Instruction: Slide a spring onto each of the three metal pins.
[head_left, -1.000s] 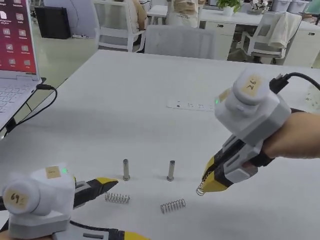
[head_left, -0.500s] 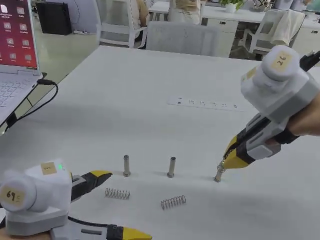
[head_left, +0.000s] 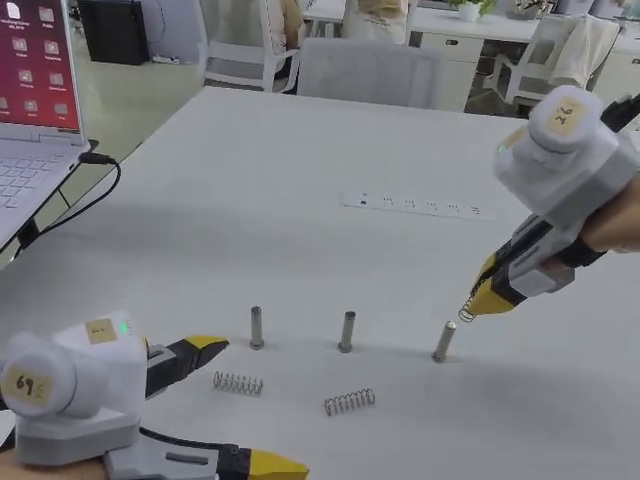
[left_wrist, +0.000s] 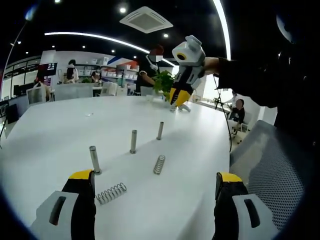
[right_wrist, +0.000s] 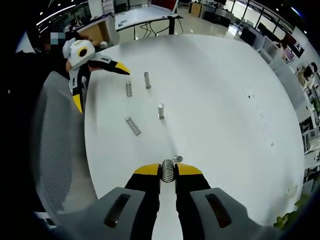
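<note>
1. White counter (head_left: 300, 190): carries three short upright grey metal pins in a row, namely left pin (head_left: 257, 328), middle pin (head_left: 347, 332) and right pin (head_left: 444, 341). All bare.
2. Right hand-held gripper (head_left: 480, 303), grey body, black jaws with yellow tips: closed narrowly on a small coiled steel-wire spring (head_left: 466, 312). Held clear of the counter, just above and to the right of the right pin, not touching it.
3. Two more coiled wire springs lying flat in front of the row: left loose spring (head_left: 238, 383) near the left pin, second loose spring (head_left: 349, 401) before the middle pin.
4. Left hand-held gripper (left_wrist: 155, 176): jaws spread wide, holding nothing, low over the counter beside the left loose spring.
5. Step in hand, as judged: threading the held spring onto the right pin. Best done with the coil axis brought upright, centred over the pin top and lowered slowly. Release only once the first turns encircle the pin. Light grip advised, lest the coil crush or flick away.
</note>
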